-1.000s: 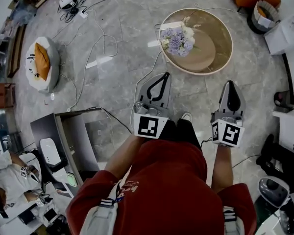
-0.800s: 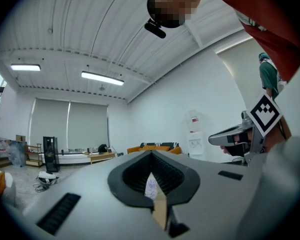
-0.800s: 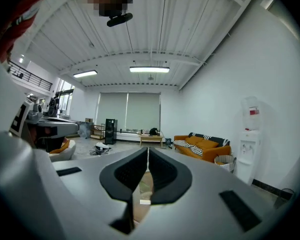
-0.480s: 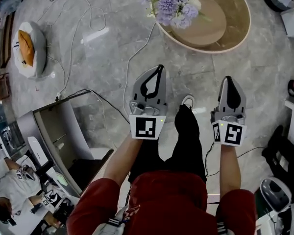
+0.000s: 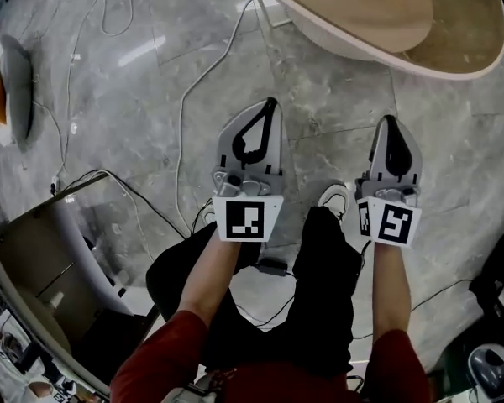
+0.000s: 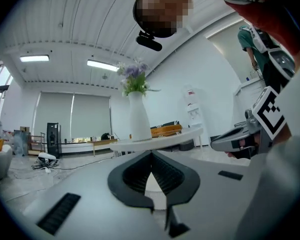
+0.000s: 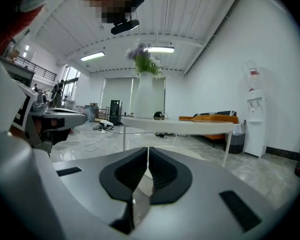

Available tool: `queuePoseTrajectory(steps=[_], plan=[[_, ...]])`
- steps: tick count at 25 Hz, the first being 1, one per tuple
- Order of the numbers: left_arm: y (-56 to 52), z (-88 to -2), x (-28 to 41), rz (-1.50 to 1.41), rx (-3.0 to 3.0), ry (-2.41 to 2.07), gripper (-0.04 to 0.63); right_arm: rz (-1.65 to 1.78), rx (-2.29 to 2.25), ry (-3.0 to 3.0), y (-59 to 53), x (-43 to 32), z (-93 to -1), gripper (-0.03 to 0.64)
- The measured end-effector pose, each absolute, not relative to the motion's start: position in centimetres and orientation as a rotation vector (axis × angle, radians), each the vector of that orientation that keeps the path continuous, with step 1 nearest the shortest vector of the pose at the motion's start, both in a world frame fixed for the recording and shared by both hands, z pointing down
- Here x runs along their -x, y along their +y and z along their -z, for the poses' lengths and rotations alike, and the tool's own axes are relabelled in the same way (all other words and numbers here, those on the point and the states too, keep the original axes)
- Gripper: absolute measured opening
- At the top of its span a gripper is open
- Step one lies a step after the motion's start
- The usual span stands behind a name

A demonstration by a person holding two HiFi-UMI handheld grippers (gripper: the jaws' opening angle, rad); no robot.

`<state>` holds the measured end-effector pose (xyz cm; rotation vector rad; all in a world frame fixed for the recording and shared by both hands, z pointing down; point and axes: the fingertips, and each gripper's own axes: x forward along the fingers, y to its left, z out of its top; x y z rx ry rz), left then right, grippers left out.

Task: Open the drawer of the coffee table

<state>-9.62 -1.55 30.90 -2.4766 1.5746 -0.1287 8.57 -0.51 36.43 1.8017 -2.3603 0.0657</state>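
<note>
The round coffee table [image 5: 454, 61], pale-rimmed with a wooden top, fills the head view's upper right. Both grippers are held low over the marble floor, pointing level at it from short of its edge. My left gripper [image 5: 271, 103] is shut with nothing between its jaws, and so is my right gripper [image 5: 390, 121]. In the left gripper view the table top [image 6: 162, 139] sits just above the jaw tips [image 6: 151, 153], carrying a white vase [image 6: 138, 120] of purple flowers. The right gripper view shows the table [image 7: 180, 125] ahead of its tips [image 7: 148, 149]. No drawer front is discernible.
Cables [image 5: 185, 116] snake over the floor left of the grippers. A grey open cabinet [image 5: 63, 250] stands at lower left and a round cushion [image 5: 8, 82] lies at the far left. My white shoe [image 5: 333, 196] rests between the grippers. An orange sofa [image 7: 210, 118] and a water dispenser [image 7: 253, 109] stand beyond the table.
Both grippers and the head camera have dropped far down toward the floor. The table now looms large at the top of the head view, and its flowers have left that view.
</note>
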Motion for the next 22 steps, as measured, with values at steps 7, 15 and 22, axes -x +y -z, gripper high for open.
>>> queuePoseTrajectory(steps=[7, 15, 22], plan=[[-4.2, -45.6, 9.1, 0.039, 2.439, 1.575, 0.014, 0.063, -1.798, -2.389, -4.1, -7.7, -50.5, 0.025], [-4.6, -54.5, 8.3, 0.087, 2.494, 1.611, 0.014, -0.021, -1.832, -2.365, -4.7, -8.5, -59.0, 0.025], [-4.0, -55.9, 7.2, 0.100, 2.527, 1.607, 0.014, -0.458, -1.951, -2.430, -5.9, -9.5, -63.1, 0.025]])
